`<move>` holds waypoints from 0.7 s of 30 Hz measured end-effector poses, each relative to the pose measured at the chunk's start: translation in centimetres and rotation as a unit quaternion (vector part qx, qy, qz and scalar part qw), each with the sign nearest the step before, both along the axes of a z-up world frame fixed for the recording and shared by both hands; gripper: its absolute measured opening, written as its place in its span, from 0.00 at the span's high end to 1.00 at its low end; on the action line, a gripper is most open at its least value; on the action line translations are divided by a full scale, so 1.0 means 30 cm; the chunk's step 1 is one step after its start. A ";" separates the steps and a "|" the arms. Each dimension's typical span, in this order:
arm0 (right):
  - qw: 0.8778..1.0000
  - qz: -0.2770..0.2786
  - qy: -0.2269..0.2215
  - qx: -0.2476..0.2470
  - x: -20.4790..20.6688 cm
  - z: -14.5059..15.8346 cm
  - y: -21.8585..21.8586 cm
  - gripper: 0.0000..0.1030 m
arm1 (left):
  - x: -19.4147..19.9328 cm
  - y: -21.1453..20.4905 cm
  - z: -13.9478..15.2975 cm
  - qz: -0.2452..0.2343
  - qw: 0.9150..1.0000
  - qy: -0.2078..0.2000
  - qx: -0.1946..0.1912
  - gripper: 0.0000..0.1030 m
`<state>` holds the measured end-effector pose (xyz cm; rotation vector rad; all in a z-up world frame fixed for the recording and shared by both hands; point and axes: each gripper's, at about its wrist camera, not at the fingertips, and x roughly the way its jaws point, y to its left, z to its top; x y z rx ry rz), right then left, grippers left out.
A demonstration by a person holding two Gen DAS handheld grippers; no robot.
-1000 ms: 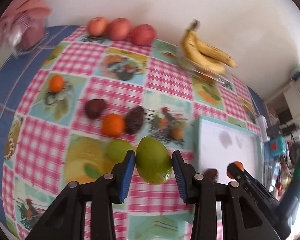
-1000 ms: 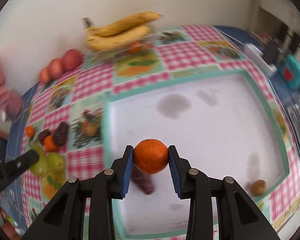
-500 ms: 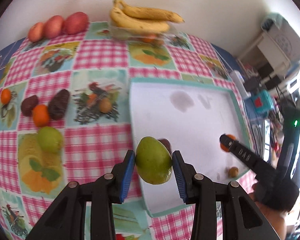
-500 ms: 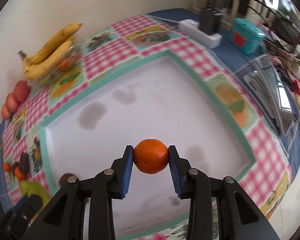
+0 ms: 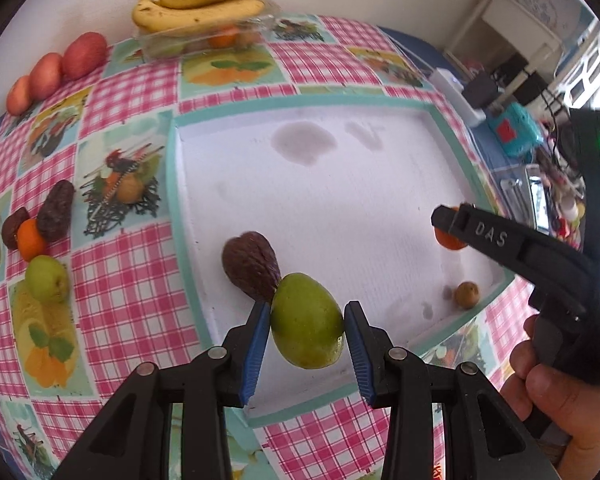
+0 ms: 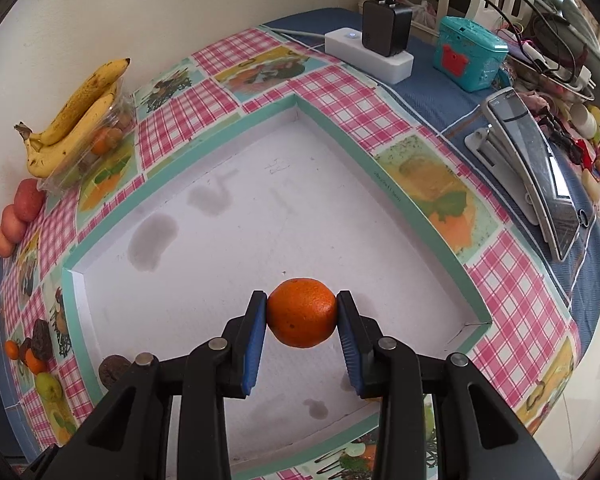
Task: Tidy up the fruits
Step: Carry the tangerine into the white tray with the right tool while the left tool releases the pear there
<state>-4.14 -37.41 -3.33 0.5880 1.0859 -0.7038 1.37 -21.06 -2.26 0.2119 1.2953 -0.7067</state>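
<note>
Left wrist view: the left gripper (image 5: 306,322) has its blue-padded jaws pinching a green oval mango (image 5: 306,320) at both sides. The mango hangs above the near edge of the shallow white tray with a teal rim (image 5: 172,184). A dark brown wrinkled avocado (image 5: 251,270) lies on the tray floor just beyond and left of the jaws. A small brown round fruit (image 5: 467,294) sits near the tray's right corner. Far right of the jaws, the right gripper (image 5: 450,226), held by a hand (image 5: 560,404), carries an orange tangerine (image 5: 448,240). On the pink checked tablecloth (image 5: 132,296), left of the jaws, lie a green apple (image 5: 46,279) and more dark and orange fruit. Yellow bananas (image 5: 204,4) rest well beyond the tray.

Right wrist view: the right gripper (image 6: 302,314) has its jaws pinching the orange tangerine (image 6: 302,312), which hangs above the white tray floor. The dark avocado (image 6: 114,370) lies left of the jaws inside the teal rim (image 6: 400,200).
</note>
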 end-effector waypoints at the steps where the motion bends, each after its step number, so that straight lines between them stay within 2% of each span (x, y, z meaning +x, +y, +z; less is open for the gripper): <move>1: 1.000 -0.001 0.001 0.001 0.000 -0.002 -0.001 0.64 | -0.004 -0.005 -0.005 -0.002 1.000 0.000 0.003 0.60; 21: 1.000 -0.006 0.017 0.013 0.006 -0.058 -0.010 0.64 | -0.013 -0.030 -0.070 -0.007 1.000 0.003 0.026 0.60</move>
